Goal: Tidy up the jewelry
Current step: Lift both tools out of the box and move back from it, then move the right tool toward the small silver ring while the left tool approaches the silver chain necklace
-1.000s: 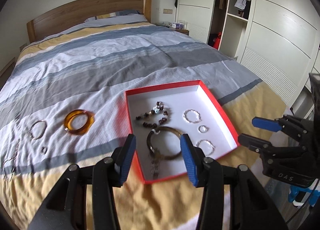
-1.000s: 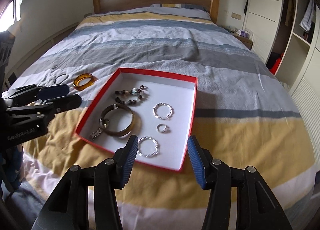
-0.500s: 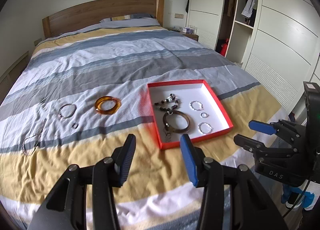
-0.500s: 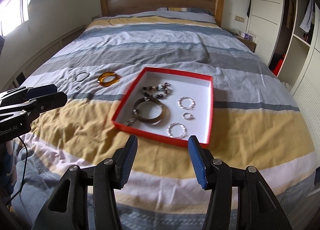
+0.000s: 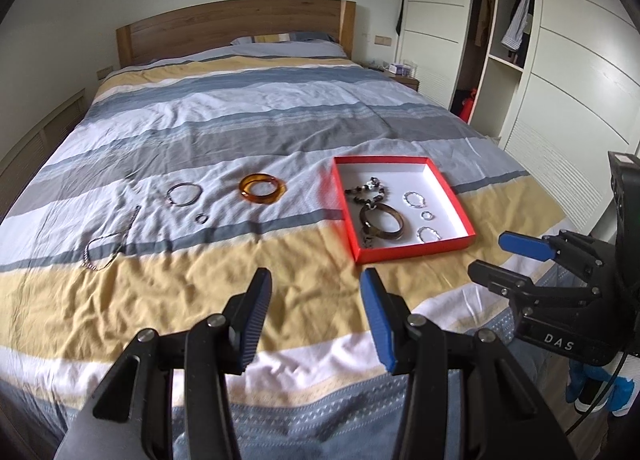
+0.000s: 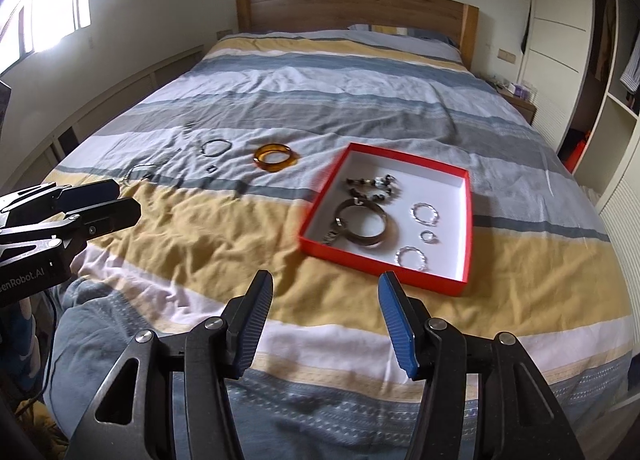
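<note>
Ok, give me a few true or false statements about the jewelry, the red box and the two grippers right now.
1. The amber bangle lies inside the red box. False: it lies on the bedspread, outside the box.
2. Both the left gripper and the right gripper are open and hold nothing. True.
3. A beaded bracelet lies in the box. True.
4. The box has a lid on it. False: it is open, with its white inside showing.
5. A chain lies on the bedspread, outside the box. True.
</note>
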A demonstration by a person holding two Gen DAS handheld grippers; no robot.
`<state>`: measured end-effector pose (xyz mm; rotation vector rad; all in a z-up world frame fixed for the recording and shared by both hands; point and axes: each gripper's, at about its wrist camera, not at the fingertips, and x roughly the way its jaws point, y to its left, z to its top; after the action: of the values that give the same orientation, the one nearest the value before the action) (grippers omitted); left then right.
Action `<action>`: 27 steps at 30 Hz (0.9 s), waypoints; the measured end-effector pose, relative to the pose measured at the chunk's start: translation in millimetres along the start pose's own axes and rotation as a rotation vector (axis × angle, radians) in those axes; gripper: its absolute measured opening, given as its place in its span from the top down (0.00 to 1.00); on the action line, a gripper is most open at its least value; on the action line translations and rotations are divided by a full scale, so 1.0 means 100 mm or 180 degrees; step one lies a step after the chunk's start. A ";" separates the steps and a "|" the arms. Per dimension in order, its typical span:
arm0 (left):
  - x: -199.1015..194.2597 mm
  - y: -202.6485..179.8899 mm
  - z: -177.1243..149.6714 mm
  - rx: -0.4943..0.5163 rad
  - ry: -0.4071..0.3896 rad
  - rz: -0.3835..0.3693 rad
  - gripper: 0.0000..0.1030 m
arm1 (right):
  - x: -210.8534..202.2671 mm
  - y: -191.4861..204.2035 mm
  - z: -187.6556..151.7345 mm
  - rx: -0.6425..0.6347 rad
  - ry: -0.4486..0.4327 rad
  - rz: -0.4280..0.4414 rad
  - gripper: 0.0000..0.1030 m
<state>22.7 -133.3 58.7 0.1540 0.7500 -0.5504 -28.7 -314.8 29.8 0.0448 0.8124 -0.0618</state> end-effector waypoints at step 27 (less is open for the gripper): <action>-0.49 0.58 -0.30 -0.0352 -0.0200 0.0120 0.57 | -0.21 0.83 0.05 -0.0487 0.0038 0.0119 0.46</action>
<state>5.6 -53.4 66.8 0.0479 0.7131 -0.4746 -33.7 -231.9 49.8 -0.0841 0.8258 0.0361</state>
